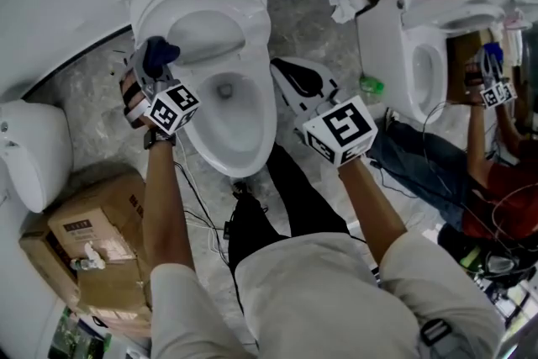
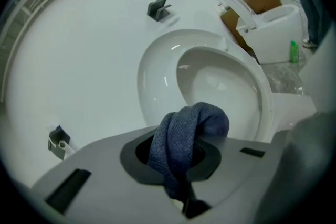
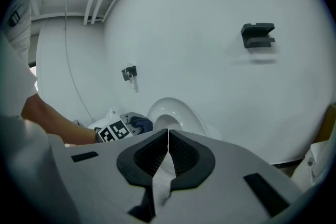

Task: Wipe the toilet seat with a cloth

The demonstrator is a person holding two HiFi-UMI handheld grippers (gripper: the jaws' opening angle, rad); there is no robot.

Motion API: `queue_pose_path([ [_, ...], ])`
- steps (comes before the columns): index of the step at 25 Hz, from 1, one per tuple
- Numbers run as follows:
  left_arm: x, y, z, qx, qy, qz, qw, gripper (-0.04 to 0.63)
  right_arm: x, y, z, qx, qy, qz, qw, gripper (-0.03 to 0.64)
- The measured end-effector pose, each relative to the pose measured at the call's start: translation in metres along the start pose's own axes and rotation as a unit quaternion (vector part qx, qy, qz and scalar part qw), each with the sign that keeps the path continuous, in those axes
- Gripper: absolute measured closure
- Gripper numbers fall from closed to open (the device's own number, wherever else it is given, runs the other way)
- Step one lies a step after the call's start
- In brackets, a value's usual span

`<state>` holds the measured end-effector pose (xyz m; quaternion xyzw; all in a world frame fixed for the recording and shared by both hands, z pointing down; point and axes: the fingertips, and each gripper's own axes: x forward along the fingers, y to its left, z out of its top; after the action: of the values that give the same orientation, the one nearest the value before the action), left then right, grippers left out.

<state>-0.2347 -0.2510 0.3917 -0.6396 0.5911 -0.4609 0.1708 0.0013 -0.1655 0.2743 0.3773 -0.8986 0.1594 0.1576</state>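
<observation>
Left gripper view: left gripper fingers clenched on the blue cloth. The toilet seat, probably raised, lies just beyond at 12 to 1 o'clock. Head view: seat's long axis runs 12 to 6. The right gripper, fingers clenched and empty, stands farther off at 3 o'clock.

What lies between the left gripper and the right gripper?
The open toilet bowl, as the head view shows. The left gripper, shut on the cloth, is at one side of it and the shut right gripper at the other.
</observation>
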Motion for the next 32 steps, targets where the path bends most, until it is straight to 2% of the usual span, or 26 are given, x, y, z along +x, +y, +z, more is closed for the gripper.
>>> queue_pose_path([
  [3,0.006,0.007,-0.005,-0.054,0.021,-0.008,0.9983,0.566,0.004,-0.003,0.012,-0.012,0.005,0.011,1.000,0.587],
  [8,0.004,0.010,-0.012,-0.084,0.053,-0.017,0.9950,0.566,0.025,-0.011,0.033,-0.037,0.024,0.041,0.998,0.586],
  [12,-0.011,0.024,-0.014,-0.105,0.071,-0.015,0.9919,0.566,0.050,-0.004,0.060,-0.013,0.020,0.120,0.993,0.586],
  [14,-0.028,0.034,-0.012,-0.121,0.077,-0.013,0.9896,0.565,0.061,-0.003,0.073,-0.020,0.019,0.136,0.990,0.584],
  [19,-0.062,0.073,0.007,-0.174,0.066,0.008,0.9825,0.566,0.095,-0.013,0.081,-0.088,0.062,0.131,0.986,0.577],
  [24,-0.095,0.092,0.030,-0.215,0.052,0.014,0.9751,0.565,0.117,-0.021,0.068,-0.118,0.102,0.119,0.980,0.513],
  [26,-0.106,0.096,0.037,-0.246,0.041,0.013,0.9682,0.565,0.125,-0.026,0.066,-0.136,0.113,0.111,0.978,0.509],
  [29,-0.126,0.105,0.047,-0.301,0.022,0.005,0.9534,0.565,0.138,-0.034,0.059,-0.160,0.138,0.107,0.971,0.495],
  [32,-0.143,0.107,0.057,-0.324,0.010,-0.015,0.9460,0.565,0.150,-0.042,0.056,-0.163,0.156,0.106,0.968,0.480],
])
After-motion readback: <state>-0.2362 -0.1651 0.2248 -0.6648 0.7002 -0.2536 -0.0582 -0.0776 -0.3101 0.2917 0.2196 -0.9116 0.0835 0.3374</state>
